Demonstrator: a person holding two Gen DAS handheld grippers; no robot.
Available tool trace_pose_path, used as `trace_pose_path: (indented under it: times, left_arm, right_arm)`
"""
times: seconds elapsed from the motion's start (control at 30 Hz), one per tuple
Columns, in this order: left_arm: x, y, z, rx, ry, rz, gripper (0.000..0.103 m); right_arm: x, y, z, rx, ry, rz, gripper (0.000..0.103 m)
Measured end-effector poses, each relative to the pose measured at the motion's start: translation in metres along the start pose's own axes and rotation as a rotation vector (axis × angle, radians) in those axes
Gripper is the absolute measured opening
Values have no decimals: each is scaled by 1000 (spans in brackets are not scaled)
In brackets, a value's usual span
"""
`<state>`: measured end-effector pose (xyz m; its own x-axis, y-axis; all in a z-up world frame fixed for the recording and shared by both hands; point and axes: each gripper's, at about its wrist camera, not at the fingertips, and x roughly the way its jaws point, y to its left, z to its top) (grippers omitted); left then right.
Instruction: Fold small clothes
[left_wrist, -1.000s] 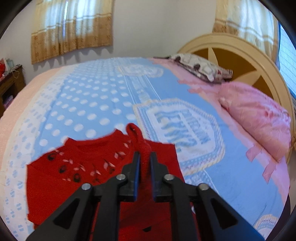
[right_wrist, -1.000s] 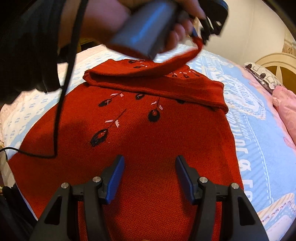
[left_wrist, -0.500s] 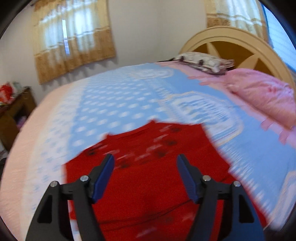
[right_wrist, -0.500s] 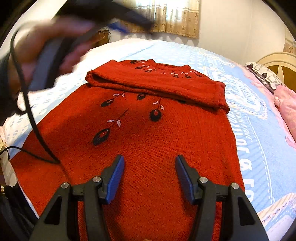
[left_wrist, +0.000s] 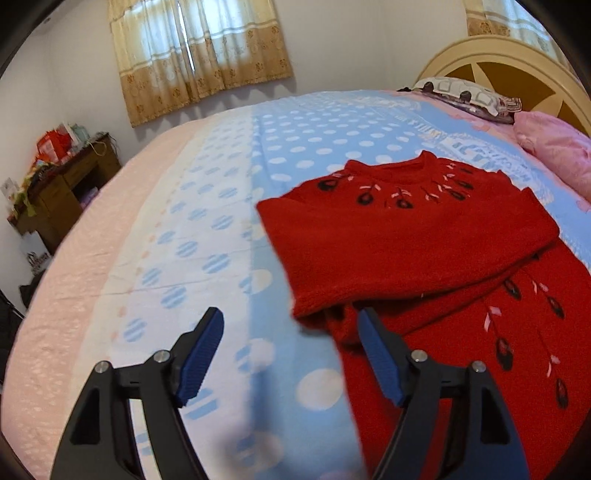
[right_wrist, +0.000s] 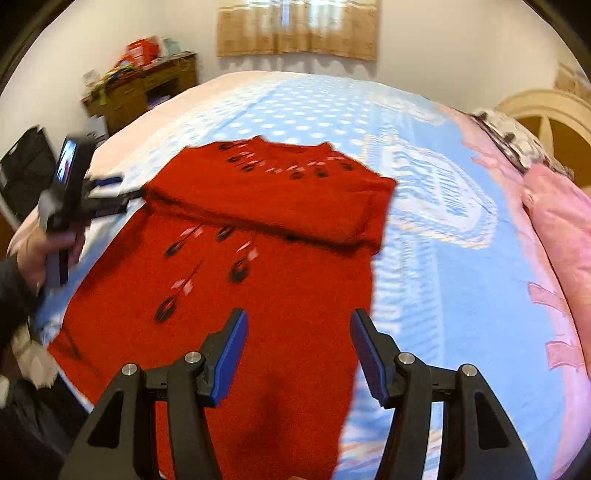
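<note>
A red knitted sweater (left_wrist: 417, 236) with black and pink embroidery lies flat on the bed, its sleeves folded across the chest; it also shows in the right wrist view (right_wrist: 266, 266). My left gripper (left_wrist: 290, 354) is open and empty, low over the bedspread at the sweater's left edge, its right finger (left_wrist: 376, 350) by the folded sleeve end. It shows at the left of the right wrist view (right_wrist: 107, 195). My right gripper (right_wrist: 297, 350) is open and empty above the sweater's lower right part.
The bed has a blue dotted bedspread (left_wrist: 207, 236) with a pink border. Pink pillows (right_wrist: 561, 236) and a patterned pillow (left_wrist: 465, 96) lie by the cream headboard (left_wrist: 509, 70). A cluttered wooden desk (left_wrist: 55, 184) stands at the wall under curtains.
My left gripper let go of the red sleeve, opened, and moved left to the sweater's left edge. My right gripper shifted right, staying open.
</note>
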<state>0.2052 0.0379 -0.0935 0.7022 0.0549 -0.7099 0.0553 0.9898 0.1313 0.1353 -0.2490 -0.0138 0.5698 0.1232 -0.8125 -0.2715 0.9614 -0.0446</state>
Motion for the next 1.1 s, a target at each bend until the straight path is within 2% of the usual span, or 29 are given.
trace_pose_path:
  times: [0.07,0.1,0.17,0.23,0.33,0.47,0.57,0.63,0.67,0.7,0.73,0.9,1.03,1.1]
  left_arm:
    - [5,4,-2,-16,11,-3,82]
    - [12,4,-1,-18,27,8,86]
    - [24,11,-3,-34,51,47,87]
    - [31,17,-8,-39,72,58,94]
    - [33,31,-12,-107,77,23,98]
    - [35,37,-18,-152,70,4,102]
    - [36,40,-20,-179,73,-17,103]
    - [38,42,-21,-195,84,-39,103]
    - [40,43,-20,-197,88,-44,103]
    - [40,44,-21,-203,91,-49,103]
    - [40,44,-21,-205,91,-51,103]
    - [40,47,-22,-224,93,-57,103]
    - [40,46,-22,-227,93,-46,103]
    - [39,46,-23,-224,91,-41,103]
  right_arm:
    - [8,-9,12,20,11,-27,60]
    - [15,-12,18,30,17,-37,60]
    - [31,-16,29,40,29,-47,60]
    - [49,-18,39,48,35,-55,60]
    - [82,-25,52,79,53,-89,60]
    - [128,-43,65,199,87,-57,60]
    - [147,-48,66,235,103,-66,59]
    - [150,-45,66,219,99,-63,30]
    - [147,-41,67,195,83,-90,27]
    - [141,-38,67,180,66,-104,15]
    - [139,-39,68,178,53,-104,8]
    - [116,-53,75,207,-26,-146,7]
    - [138,-64,68,203,38,-208,7]
    - [154,-69,60,215,84,-182,8]
